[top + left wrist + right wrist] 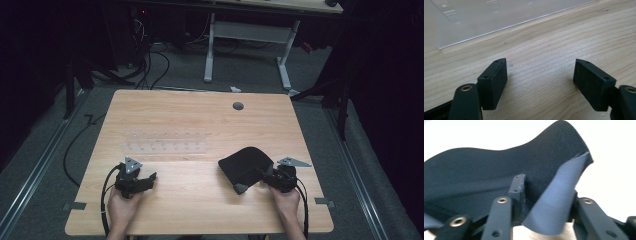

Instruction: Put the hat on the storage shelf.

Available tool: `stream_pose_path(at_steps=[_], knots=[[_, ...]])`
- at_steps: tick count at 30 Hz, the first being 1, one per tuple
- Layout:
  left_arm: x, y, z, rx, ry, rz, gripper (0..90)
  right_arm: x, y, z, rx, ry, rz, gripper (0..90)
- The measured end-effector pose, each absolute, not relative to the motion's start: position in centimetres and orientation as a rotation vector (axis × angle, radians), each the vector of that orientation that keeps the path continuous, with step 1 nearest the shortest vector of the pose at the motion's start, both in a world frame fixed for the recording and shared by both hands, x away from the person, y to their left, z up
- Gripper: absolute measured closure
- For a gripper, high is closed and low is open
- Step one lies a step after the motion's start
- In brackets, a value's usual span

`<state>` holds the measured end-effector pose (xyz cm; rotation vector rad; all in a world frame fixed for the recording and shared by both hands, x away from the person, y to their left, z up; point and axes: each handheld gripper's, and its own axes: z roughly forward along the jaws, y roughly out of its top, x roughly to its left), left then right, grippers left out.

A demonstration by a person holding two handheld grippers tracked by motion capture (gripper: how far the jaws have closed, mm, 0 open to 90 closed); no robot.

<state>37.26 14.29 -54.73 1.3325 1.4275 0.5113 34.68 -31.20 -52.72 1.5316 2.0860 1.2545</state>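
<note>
i had a gripper in each hand at the wood table [200, 195]. my right gripper [266, 176] was at the near right part of the table, at the edge of a black cloth [245, 165]. the cloth lay on the table, right of the middle, and its near edge was lifted up off the wood. in the right gripper view the cloth [486, 175] rose like a little hill in front of me. a flap [556, 202] of it curled over and showed its grey underside. that flap sat between my two jaws. the left jaw stood right up against the cloth, and the right jaw was mostly hidden behind the flap. the jaws were part way closed with the cloth edge between them, and they looked like they pinched it, but i could not see the right pad touch.

my left gripper [144, 179] was at the near left part of the table, well apart from the cloth. in the left gripper view my left gripper [540, 75] had its jaws wide apart, with bare wood between them and nothing held. a clear plastic sheet [486, 20] lay flat on the table just past them. in the high view that sheet [165, 141] sat near the middle of the table, beyond my left hand [121, 207].
</note>
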Motion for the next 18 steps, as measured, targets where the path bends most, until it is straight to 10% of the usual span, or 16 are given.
stream_pose_path(at_steps=[18], knots=[[37.3,14.3,-54.7,1.333,1.426,0.509,27.5,33.1,-31.7,-51.6,1.398,2.15,1.384,84.8]])
